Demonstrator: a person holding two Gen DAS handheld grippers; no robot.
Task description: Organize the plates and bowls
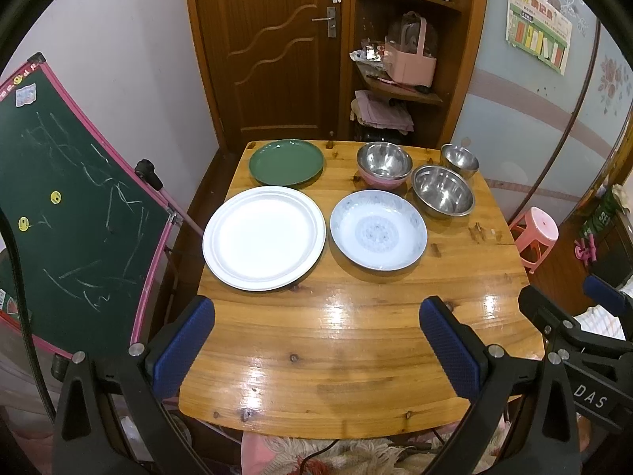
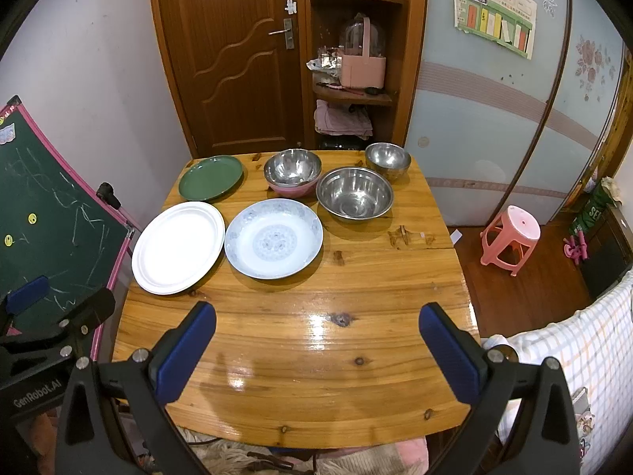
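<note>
Across the wooden counter (image 2: 300,336) sit the round white plate (image 1: 264,238), the dark green plate (image 1: 286,162) and steel bowls, unstacked. Left gripper (image 1: 316,352) and right gripper (image 2: 316,356) hover, jaws wide, empty. Best bet: pinch one rim squarely and lift level.

1. I see a green plate (image 1: 286,162) flat at the far left of the table (image 1: 356,356).
2. White plate (image 1: 264,238), largest, flat, just in front of the green one.
3. Blue-patterned shallow bowl (image 1: 379,230) upright, right beside the white plate.
4. Steel bowl (image 1: 383,160) nested in a pink bowl (image 1: 381,183), far centre.
5. Large steel bowl (image 1: 443,190) to its right; small steel bowl (image 1: 459,160) behind that. All upright, empty.
</note>
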